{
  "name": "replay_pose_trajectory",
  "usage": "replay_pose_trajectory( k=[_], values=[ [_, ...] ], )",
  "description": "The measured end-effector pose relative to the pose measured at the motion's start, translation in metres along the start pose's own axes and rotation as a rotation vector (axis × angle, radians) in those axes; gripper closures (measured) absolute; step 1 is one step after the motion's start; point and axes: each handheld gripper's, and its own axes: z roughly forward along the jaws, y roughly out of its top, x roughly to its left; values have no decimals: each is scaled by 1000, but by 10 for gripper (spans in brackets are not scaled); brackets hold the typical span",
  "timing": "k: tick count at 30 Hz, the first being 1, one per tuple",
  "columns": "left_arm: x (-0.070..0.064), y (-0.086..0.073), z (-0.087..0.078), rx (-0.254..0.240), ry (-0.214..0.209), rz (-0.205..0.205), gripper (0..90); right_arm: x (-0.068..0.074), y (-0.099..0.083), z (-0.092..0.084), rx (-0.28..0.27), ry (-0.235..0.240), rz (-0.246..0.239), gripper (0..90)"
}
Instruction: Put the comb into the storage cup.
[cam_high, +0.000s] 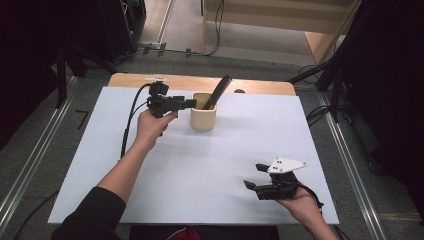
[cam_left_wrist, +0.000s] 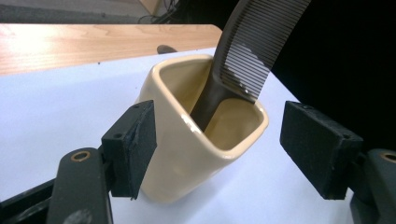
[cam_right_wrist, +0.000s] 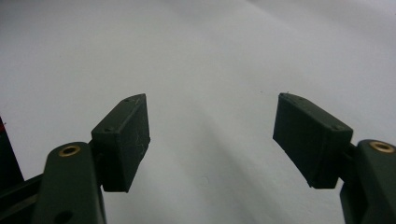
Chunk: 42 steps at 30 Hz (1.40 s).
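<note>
A cream square cup (cam_high: 203, 117) stands upright at the back middle of the white table (cam_high: 200, 165). A dark comb (cam_high: 216, 93) leans in it, handle down, teeth end sticking up to the right. My left gripper (cam_high: 191, 103) hangs just left of the cup, level with its rim, jaws open. In the left gripper view the cup (cam_left_wrist: 196, 140) sits between and beyond the open jaws, with the comb (cam_left_wrist: 243, 51) rising from it. My right gripper (cam_high: 254, 176) rests near the front right of the table, open, nothing between its jaws (cam_right_wrist: 212, 140).
A bare wooden strip (cam_high: 200, 82) runs along the table's far edge. A black cable (cam_high: 131, 120) trails from the left gripper across the table's left part. Dark stands and cables crowd the floor beyond the table.
</note>
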Motion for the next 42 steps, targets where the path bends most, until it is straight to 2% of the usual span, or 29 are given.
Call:
replay_pose_trajectory(
  k=[14, 20, 22, 28, 31, 35, 42],
  values=[
    [3, -16, -13, 8, -20, 5, 279, -1, 0, 1, 2, -3, -1, 253],
    [-1, -24, -17, 9, -31, 10, 278, -1, 0, 0, 0, -1, 3, 254],
    [-2, -27, -17, 9, -43, -11, 278, -1, 0, 0, 0, -2, 0, 254],
    [-10, -33, -17, 62, -34, 26, 278, -1, 0, 1, 5, -3, 0, 253],
    [-11, -37, -19, 62, -49, 20, 277, -2, 0, 1, 7, -5, 6, 253],
    [-13, -41, -22, 56, -48, 19, 278, -2, 0, 1, 11, -10, 10, 253],
    [-16, -53, -26, 105, -47, 26, 278, -3, 0, 1, 12, -13, 15, 253]
  ],
)
